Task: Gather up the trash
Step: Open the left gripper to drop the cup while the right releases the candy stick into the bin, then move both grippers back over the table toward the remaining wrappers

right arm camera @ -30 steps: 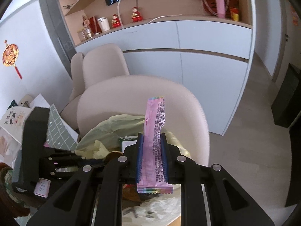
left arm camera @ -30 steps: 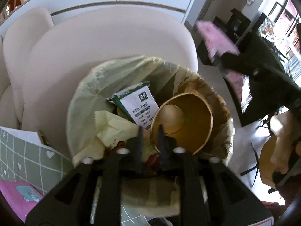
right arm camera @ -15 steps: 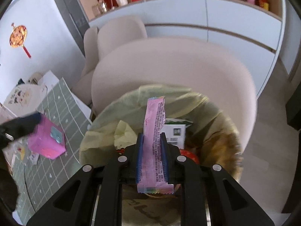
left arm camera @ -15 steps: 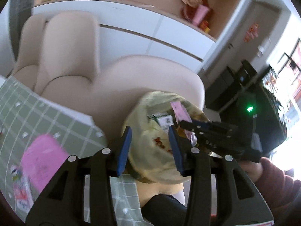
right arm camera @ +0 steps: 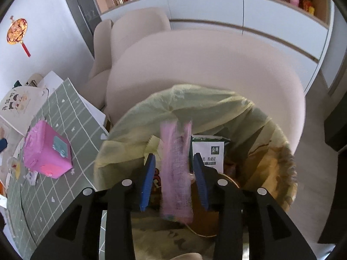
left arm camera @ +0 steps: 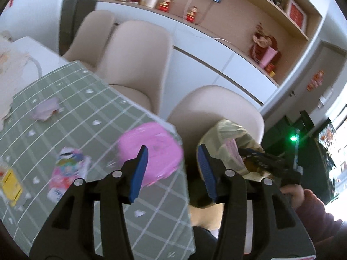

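Note:
My right gripper (right arm camera: pixel 174 158) hangs over the trash bin lined with a yellow bag (right arm camera: pixel 195 106). Its jaws are opening, and a long pink wrapper (right arm camera: pixel 176 173), blurred, sits loose between them without touching the pads. A green and white carton (right arm camera: pixel 211 151) and a brown paper bowl (right arm camera: pixel 208 223) lie in the bin. My left gripper (left arm camera: pixel 172 151) points at the edge of the green checked tablecloth (left arm camera: pixel 91 117). Its jaws are also opening, with nothing between them. A pink tissue pack (left arm camera: pixel 151 149) lies just beyond its left finger. The bin (left arm camera: pixel 227 136) and the right gripper (left arm camera: pixel 251 155) show at the right.
A colourful wrapper (left arm camera: pixel 67 169), a yellow packet (left arm camera: pixel 9 184) and a pale crumpled scrap (left arm camera: pixel 45 109) lie on the tablecloth. Beige chairs (left arm camera: pixel 138 52) stand behind the table and the bin. A hand in a dark red sleeve (left arm camera: pixel 312 208) holds the right gripper.
My left gripper has swung from the bin leftwards to the table and opened wider. My right gripper has come down over the bin and let go of the pink wrapper.

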Demonstrator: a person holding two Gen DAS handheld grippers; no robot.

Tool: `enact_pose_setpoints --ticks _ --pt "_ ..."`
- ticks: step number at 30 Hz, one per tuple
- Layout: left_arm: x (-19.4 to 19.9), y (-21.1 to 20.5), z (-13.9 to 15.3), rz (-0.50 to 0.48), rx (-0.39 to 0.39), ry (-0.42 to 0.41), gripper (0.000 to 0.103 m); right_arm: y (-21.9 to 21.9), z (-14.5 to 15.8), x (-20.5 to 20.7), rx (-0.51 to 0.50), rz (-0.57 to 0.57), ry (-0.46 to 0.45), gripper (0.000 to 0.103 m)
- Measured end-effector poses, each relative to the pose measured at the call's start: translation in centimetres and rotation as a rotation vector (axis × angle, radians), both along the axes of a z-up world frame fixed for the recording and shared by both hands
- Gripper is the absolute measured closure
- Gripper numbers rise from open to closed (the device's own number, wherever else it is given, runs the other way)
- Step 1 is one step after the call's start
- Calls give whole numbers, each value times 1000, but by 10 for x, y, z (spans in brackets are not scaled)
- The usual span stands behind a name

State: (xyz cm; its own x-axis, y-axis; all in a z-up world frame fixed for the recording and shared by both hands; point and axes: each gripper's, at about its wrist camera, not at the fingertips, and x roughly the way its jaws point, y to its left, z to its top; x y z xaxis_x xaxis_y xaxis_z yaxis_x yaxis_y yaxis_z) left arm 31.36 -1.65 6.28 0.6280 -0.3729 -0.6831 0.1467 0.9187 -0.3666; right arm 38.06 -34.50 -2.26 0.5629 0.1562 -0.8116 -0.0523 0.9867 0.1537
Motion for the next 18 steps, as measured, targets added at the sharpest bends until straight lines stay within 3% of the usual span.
enact_pose_setpoints --ticks 9,18 --pt "-39 87 -30 176 14 32 56 23 40 -28 -38 5 -100 60" --pt "-76 159 -51 318 80 64 51 78 61 -44 47 92 -180 60"
